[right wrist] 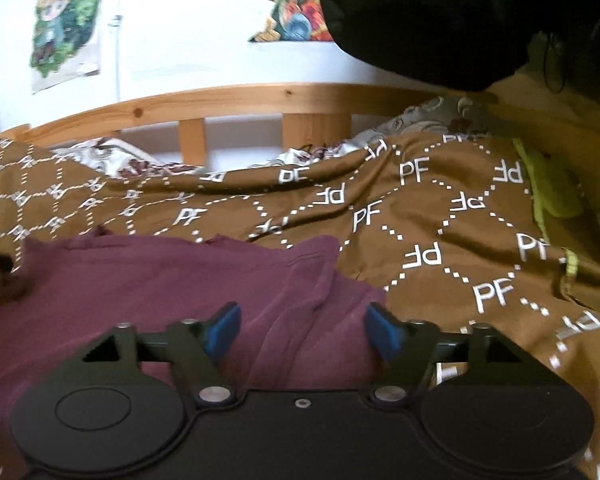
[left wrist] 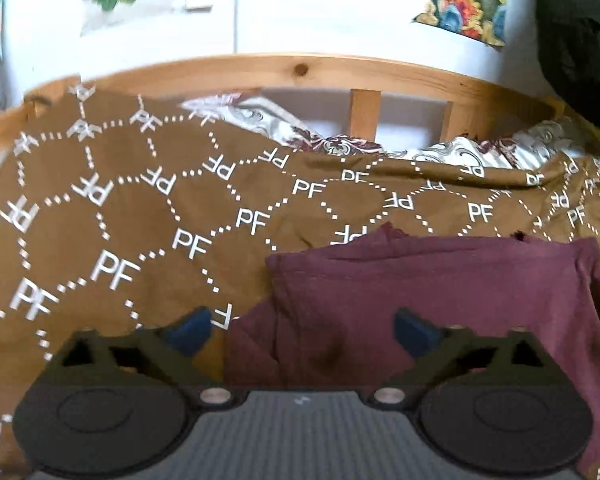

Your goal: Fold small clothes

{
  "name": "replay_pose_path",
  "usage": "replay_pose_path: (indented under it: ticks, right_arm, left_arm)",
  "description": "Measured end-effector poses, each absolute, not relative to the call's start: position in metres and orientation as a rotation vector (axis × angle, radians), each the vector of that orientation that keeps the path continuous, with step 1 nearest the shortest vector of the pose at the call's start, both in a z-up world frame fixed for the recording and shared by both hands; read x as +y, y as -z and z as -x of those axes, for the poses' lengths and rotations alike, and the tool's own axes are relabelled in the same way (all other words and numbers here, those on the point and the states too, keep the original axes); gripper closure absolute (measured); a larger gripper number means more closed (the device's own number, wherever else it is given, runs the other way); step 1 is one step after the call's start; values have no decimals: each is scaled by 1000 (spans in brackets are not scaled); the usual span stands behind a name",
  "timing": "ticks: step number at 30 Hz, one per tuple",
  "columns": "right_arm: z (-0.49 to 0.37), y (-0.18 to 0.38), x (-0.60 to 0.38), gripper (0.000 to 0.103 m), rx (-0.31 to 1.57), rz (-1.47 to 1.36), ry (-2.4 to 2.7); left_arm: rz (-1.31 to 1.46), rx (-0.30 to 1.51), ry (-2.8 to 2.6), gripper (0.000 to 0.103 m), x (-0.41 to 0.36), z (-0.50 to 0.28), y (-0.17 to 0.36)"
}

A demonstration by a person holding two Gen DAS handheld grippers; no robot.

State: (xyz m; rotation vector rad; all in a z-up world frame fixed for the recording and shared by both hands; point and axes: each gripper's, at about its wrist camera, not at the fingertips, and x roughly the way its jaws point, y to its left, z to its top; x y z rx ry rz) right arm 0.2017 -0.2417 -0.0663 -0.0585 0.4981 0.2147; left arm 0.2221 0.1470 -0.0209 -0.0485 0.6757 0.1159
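A maroon garment (left wrist: 440, 292) lies partly folded on a brown bedcover printed with "PF" (left wrist: 120, 220). My left gripper (left wrist: 302, 332) is open, its blue-padded fingers spread over the garment's near left edge, holding nothing. In the right wrist view the same garment (right wrist: 160, 280) lies lower left, with a folded flap at its right edge. My right gripper (right wrist: 302, 332) is open over that right edge, empty. I cannot tell if either gripper touches the cloth.
A wooden bed rail (left wrist: 300, 68) with slats runs along the far side, against a white wall with posters. A patterned white pillow or sheet (left wrist: 460, 152) lies by the rail. A black object (right wrist: 440, 20) hangs upper right. A lime-green item (right wrist: 552, 188) lies at the far right.
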Motion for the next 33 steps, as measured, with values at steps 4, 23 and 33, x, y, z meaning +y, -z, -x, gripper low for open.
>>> replay_pose_path:
  ticks: [4,23,33]
  right_arm:
    - [-170,57,-240,3,457,69,-230]
    - [-70,45,-244,1,397,85,-217]
    - [-81,55,-243,6,427,103,-273]
  left_arm:
    - [8,685,-141,1,129,-206,4]
    - [-23,721,-115,1,76,-144,-17]
    - [-28,734,-126,1,83,-127,-10]
